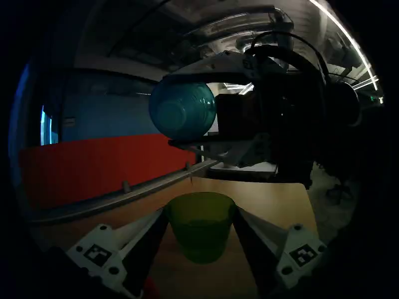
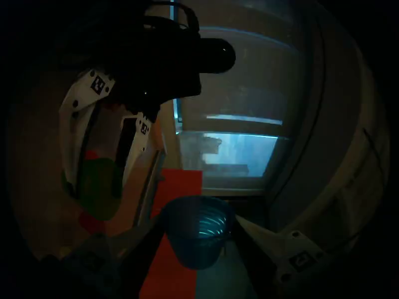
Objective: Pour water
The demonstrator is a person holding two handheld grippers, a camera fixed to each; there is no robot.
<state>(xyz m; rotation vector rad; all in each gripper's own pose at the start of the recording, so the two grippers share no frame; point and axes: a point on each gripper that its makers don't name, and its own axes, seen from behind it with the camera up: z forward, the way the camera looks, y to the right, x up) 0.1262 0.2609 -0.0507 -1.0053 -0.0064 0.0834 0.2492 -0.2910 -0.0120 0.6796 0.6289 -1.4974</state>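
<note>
A wooden bench (image 1: pixel 272 199) lies under and ahead of the left claw (image 1: pixel 200 220), and a red panel (image 1: pixel 99 164) runs along the bench's far edge, off to that claw's left. The left claw's two fingers are clamped on a green cup (image 1: pixel 201 233), one pressing each side wall. The cup stands upright with its mouth open to the top, low between the fingertips; I cannot tell whether its base touches the bench. Ahead of the left claw and higher up hangs the right claw (image 2: pixel 198 225), its fingers closed on a blue cup (image 2: pixel 197 239). In the left gripper view that cup is tipped onto its side, base turned toward the left claw, above and apart from the green cup.
</note>
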